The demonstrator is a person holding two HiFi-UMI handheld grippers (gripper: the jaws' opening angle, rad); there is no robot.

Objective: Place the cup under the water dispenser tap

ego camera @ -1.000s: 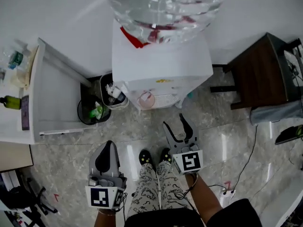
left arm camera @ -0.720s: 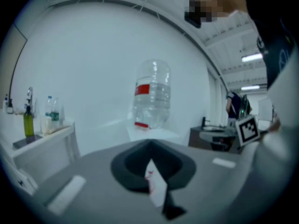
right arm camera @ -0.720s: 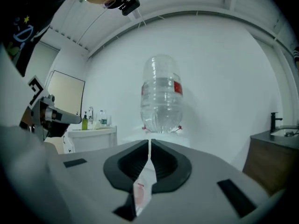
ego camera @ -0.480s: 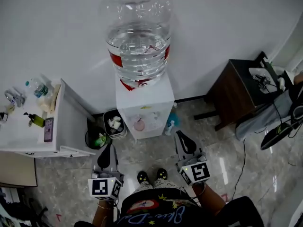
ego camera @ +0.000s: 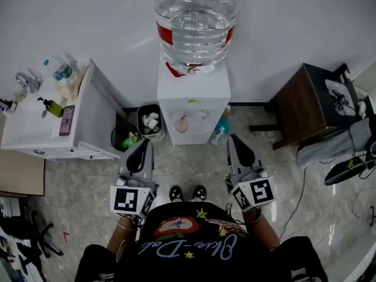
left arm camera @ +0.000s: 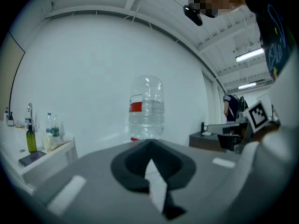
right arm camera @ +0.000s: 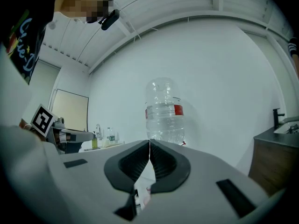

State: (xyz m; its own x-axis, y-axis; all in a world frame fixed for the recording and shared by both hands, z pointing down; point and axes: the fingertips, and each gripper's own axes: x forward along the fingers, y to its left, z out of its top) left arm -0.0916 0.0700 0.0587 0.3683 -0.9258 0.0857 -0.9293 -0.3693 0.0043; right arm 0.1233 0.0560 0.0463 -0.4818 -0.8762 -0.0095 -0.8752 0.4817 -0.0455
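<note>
Pink plastic is showing in the recess of the white water dispenser (ego camera: 194,93): the cup (ego camera: 181,124) is sitting there, on the left side of the alcove, below the big clear water bottle (ego camera: 197,22). It is too small in the head view to tell whether it is standing squarely beneath a tap or slightly off to one side.

The left gripper (ego camera: 144,145) and the right gripper (ego camera: 232,138) are both hanging well back from the dispenser, pointing level towards it. In each gripper view the pads are meeting at the tips with nothing between them, so both claws are closed and empty.

The placement is looking finished, so the risks lie with the cup itself. If it is sitting off-centre, water would be running past its rim onto the drip tray. Being light and empty, it would probably be tipping over at any nudge, should a closed claw be going back in to adjust it. A knocked cup could be rolling out onto the floor, or towards the waste bin (ego camera: 150,121) standing just beside the dispenser.
</note>
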